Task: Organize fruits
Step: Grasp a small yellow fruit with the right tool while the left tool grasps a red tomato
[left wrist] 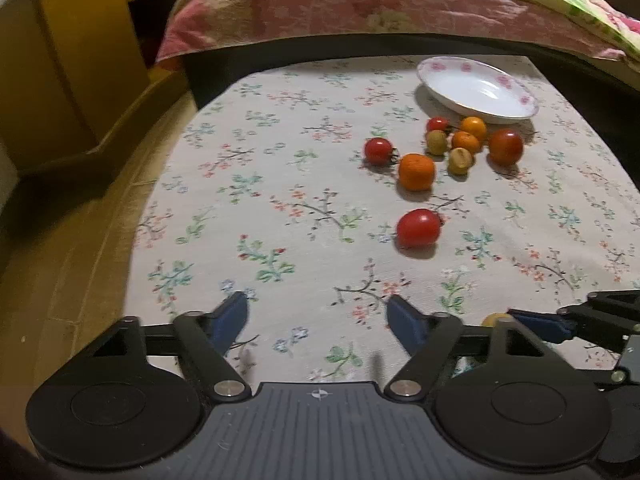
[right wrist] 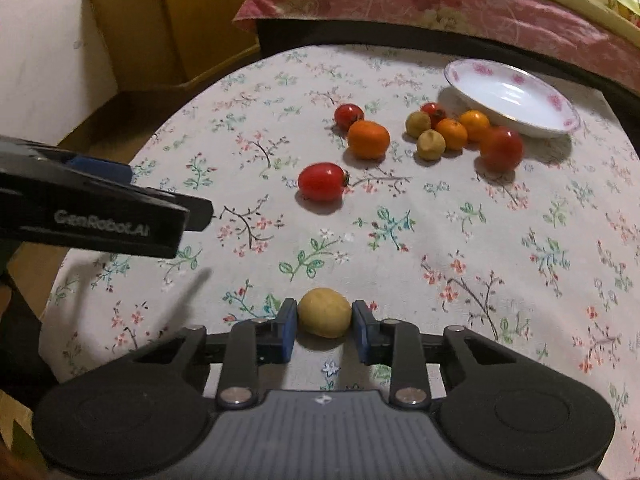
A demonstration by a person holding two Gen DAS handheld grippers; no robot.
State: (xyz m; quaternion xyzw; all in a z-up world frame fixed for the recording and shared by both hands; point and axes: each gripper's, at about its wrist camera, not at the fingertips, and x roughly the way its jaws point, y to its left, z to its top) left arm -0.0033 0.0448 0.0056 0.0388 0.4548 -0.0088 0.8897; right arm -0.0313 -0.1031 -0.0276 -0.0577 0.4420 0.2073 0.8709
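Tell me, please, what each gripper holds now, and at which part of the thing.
The right gripper holds a small yellowish-tan fruit, its blue pads pressing on the fruit's two opposite sides. The left gripper is open, with nothing between its fingers.

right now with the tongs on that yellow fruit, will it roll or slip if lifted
The yellow fruit looks round and smooth, so it could probably roll on the cloth if released. The right tongs press it on opposite sides near its middle, so a slip seems unlikely. It is small, so likely light.
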